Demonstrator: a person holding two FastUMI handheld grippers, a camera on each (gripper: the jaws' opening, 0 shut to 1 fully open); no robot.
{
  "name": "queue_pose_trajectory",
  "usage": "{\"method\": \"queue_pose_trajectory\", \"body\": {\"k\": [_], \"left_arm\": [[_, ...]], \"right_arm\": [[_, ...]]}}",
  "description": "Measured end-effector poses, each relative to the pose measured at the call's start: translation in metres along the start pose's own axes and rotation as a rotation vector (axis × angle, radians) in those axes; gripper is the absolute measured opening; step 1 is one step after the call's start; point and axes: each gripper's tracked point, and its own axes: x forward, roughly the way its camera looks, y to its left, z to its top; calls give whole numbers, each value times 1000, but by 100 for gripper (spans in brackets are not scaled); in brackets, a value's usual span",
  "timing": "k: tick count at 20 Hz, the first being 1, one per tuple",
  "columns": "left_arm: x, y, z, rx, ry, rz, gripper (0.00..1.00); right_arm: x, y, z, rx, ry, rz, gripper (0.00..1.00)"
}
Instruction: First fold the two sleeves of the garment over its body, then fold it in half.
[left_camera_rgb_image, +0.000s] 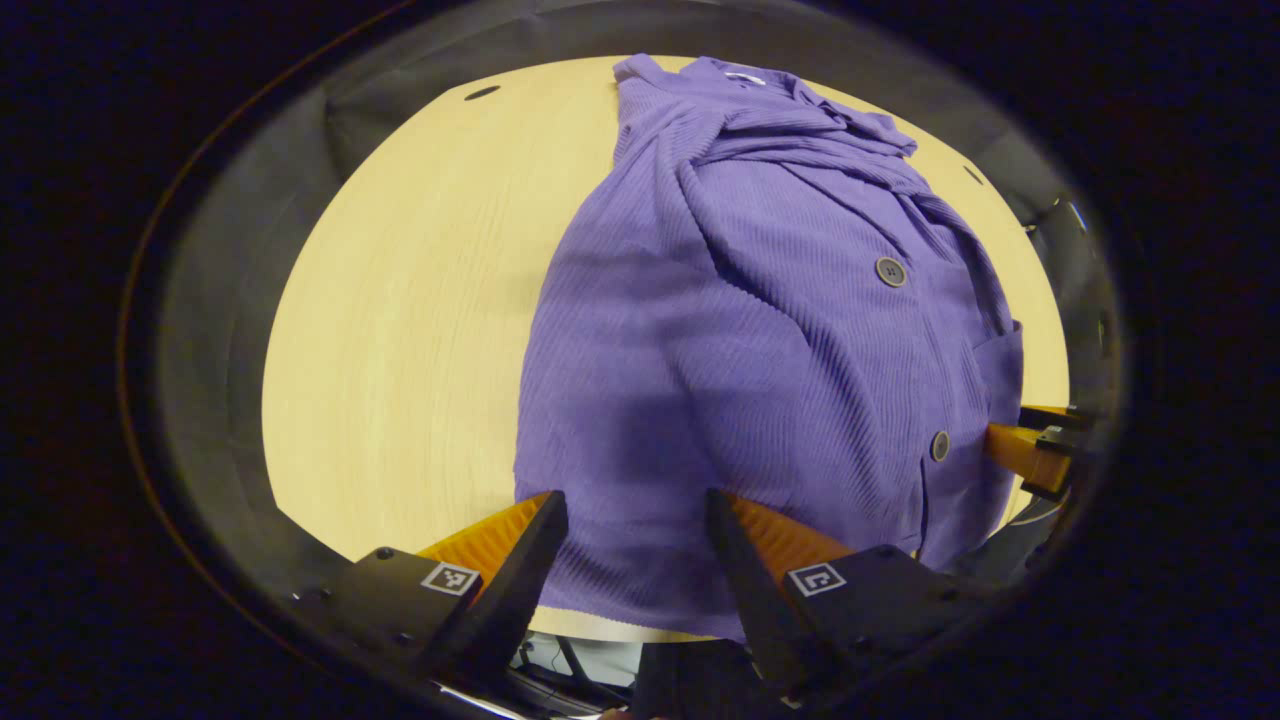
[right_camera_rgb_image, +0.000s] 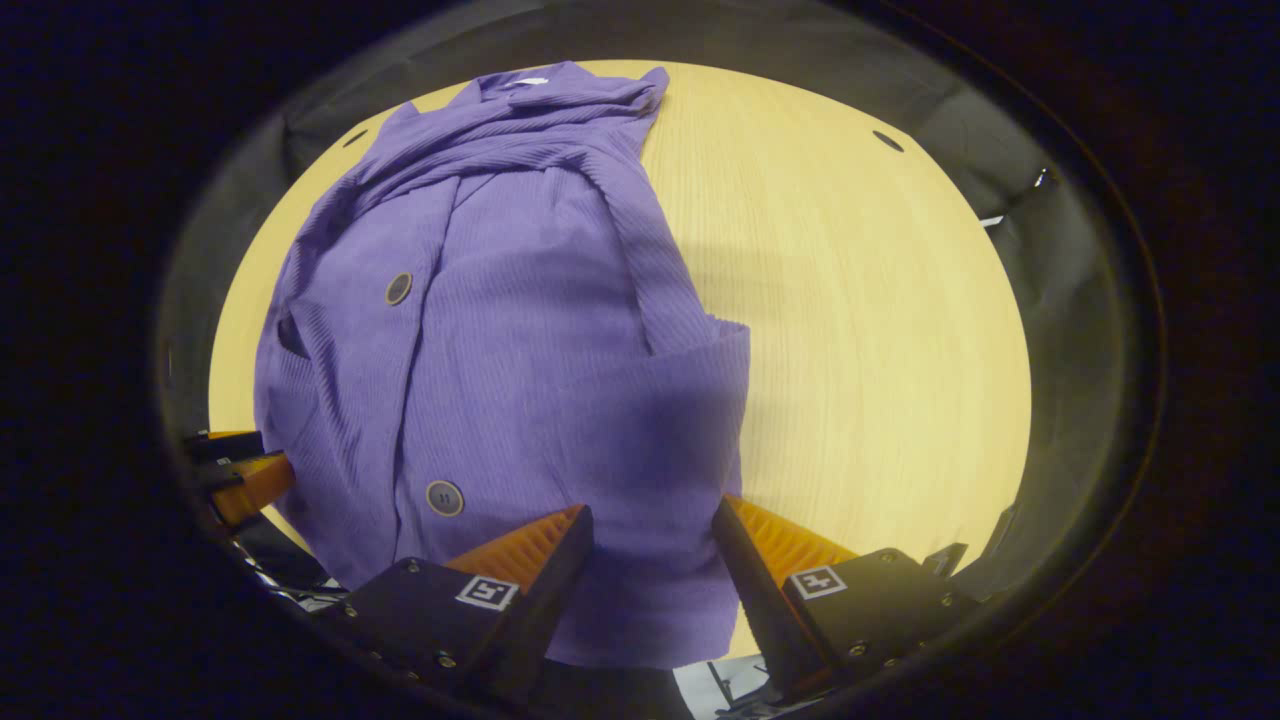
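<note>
A purple ribbed garment (left_camera_rgb_image: 760, 330) with dark buttons (left_camera_rgb_image: 890, 271) lies on the light wooden table (left_camera_rgb_image: 400, 350), collar at the far end. Its sleeves lie folded across its chest. My left gripper (left_camera_rgb_image: 635, 500) is open above the near hem, cloth showing in the gap between its fingers. In the right gripper view the same garment (right_camera_rgb_image: 520, 360) fills the left half of the table (right_camera_rgb_image: 880, 350), and my right gripper (right_camera_rgb_image: 652, 510) is open over the hem's other corner. Each view catches the other gripper at its edge: the right gripper (left_camera_rgb_image: 1030, 450), the left gripper (right_camera_rgb_image: 240, 470).
The table's near edge runs just under both grippers, with the hem reaching it. Bare wood lies to the garment's sides. Small dark holes (left_camera_rgb_image: 481, 92) (right_camera_rgb_image: 887, 140) mark the far tabletop. Dark booth walls surround the table.
</note>
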Motion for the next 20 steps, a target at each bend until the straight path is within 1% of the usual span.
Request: {"method": "queue_pose_trajectory", "body": {"k": [1,2,3,4,5,6,7,8,9,10,11,12,13,15,16,17,18,19,20], "left_arm": [[0,0,0,1,2,2,96],[-1,0,1,1,3,4,92],[0,-1,1,7,0,4,97],[0,-1,0,14,-1,3,92],[0,-1,1,17,-5,2,97],[0,0,0,21,-9,1,96],[-1,0,0,28,-8,-1,92],[-2,-1,4,43,-9,-6,95],[-2,-1,0,59,-4,-10,93],[-3,-1,1,70,-5,-16,91],[-2,-2,4,77,9,-18,83],[1,-1,6,72,0,-18,80],[2,1,9,56,-6,-16,65],[1,7,14,3,-23,-12,36],[0,7,12,-13,-29,-18,27],[-5,7,20,-5,-48,-22,18],[7,6,6,-4,-45,-5,12],[0,5,15,14,-77,4,6],[-1,5,15,34,-89,13,7]], "right_arm": [[1,0,3,2,4,-3,83],[2,1,4,1,33,-4,72],[4,1,4,-1,50,-7,82],[4,3,6,-5,63,-8,81],[4,3,5,-8,69,-10,82],[4,3,6,-14,69,-13,82],[3,3,5,-17,67,-15,82],[2,4,6,-13,57,-15,82],[3,4,7,-12,51,-11,78],[1,5,8,-6,37,-14,78],[3,3,8,9,21,-36,54],[1,2,11,38,-5,-55,35],[3,4,5,39,14,-66,16],[2,5,5,32,15,-62,17],[1,3,10,52,-13,-57,16],[7,4,9,67,9,-46,6],[0,4,9,64,-3,-47,3],[1,5,6,58,-4,-46,3],[1,4,7,58,-7,-45,3]]}}
